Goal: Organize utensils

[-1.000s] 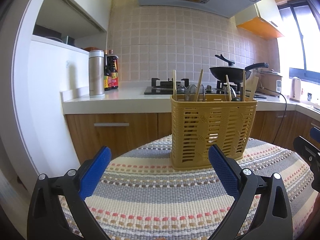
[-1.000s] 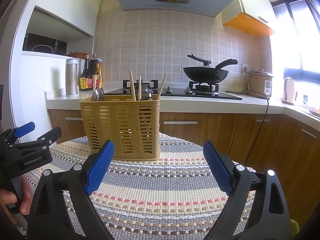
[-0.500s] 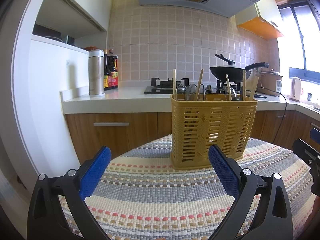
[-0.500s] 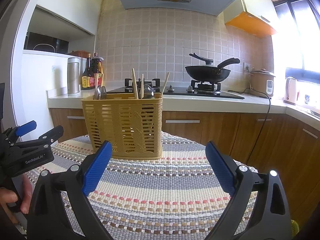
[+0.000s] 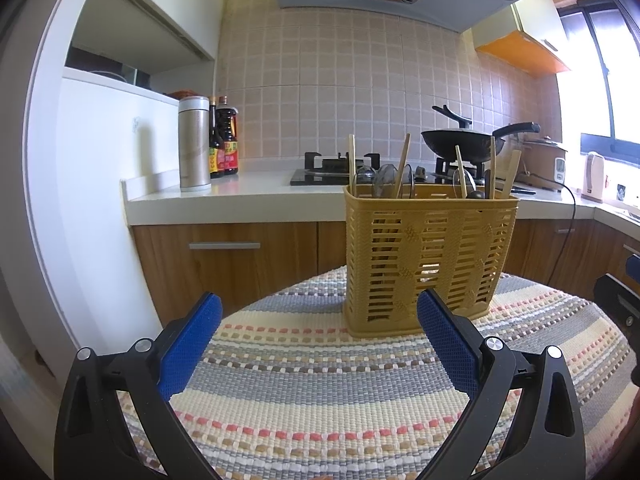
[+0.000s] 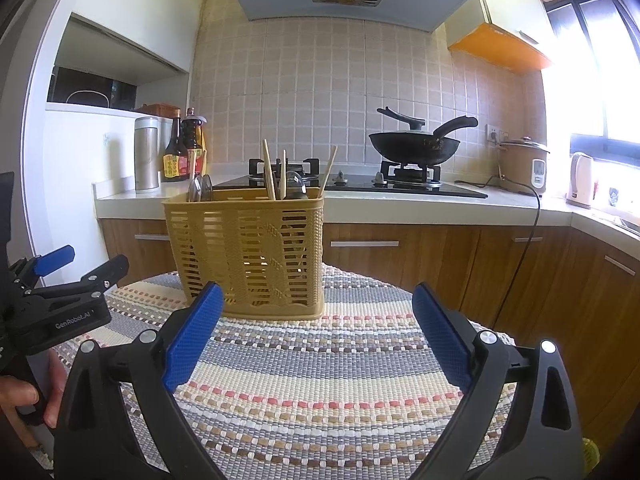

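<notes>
Both the left hand-held gripper (image 5: 318,330) and right hand-held gripper (image 6: 314,320) are released; grasp the light, rigid chopsticks (image 6: 269,174) above the yellow slatted basket (image 6: 248,252) rim, pinching firmly since slender sticks probably slip.

yellow slotted basket (image 5: 428,256) | upright on striped mat | chopsticks (image 5: 401,163), seemingly spoons (image 5: 386,176) standing inside

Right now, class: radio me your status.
Left claw open, empty. Right claw open, empty. Yellow basket upright on striped mat, chopsticks inside. Nothing blocking.
</notes>
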{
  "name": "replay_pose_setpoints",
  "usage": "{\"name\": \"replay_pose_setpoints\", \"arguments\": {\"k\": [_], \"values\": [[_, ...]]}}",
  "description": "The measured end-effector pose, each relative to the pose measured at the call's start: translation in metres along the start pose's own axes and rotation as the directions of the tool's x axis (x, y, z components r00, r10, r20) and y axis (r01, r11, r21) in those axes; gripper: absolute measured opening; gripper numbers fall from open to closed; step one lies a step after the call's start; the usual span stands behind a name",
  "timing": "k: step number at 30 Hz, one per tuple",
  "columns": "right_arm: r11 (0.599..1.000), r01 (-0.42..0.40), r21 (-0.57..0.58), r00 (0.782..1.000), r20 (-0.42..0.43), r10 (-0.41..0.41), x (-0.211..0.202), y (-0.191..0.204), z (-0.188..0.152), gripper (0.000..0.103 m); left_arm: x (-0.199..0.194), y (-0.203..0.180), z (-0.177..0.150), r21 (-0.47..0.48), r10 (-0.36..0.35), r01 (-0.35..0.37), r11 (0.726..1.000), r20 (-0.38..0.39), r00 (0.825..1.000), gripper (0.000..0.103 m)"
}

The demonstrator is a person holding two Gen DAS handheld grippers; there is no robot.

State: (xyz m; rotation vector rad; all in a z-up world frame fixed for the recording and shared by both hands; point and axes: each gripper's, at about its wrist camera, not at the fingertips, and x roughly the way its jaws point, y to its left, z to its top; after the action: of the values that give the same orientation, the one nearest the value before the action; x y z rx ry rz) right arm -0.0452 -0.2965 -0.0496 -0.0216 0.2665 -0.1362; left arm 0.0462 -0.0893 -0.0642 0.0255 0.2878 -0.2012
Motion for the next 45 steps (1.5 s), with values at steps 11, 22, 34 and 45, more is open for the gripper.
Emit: {"name": "replay_pose_setpoints", "arguments": {"k": [11, 22, 34, 45], "values": [[1.0, 0.005, 0.002, 1.0, -0.01, -0.005, 0.001, 0.001, -0.001, 0.094, -0.001, 0.005, 0.001, -0.017, -0.008, 0.008, 1.0, 0.002, 1.0, 0.095], [1.0, 0.008, 0.008, 1.0, -0.014, -0.008, 0.003, 0.0, -0.001, 0.094, 0.0, 0.004, 0.0, -0.01, -0.006, 0.006, 1.0, -0.001, 1.0, 0.095], [1.0, 0.017, 0.003, 0.999, -0.028, -0.016, 0.006, 0.0, -0.003, 0.095, 0.003, 0.001, -0.001, 0.003, 0.005, -0.005, 1.0, -0.022, 1.0, 0.095], [1.0, 0.026, 0.011, 0.999, -0.046, -0.026, 0.011, -0.002, -0.004, 0.095, 0.002, -0.002, -0.003, 0.016, 0.007, -0.007, 1.0, -0.032, 0.999, 0.095]]}}
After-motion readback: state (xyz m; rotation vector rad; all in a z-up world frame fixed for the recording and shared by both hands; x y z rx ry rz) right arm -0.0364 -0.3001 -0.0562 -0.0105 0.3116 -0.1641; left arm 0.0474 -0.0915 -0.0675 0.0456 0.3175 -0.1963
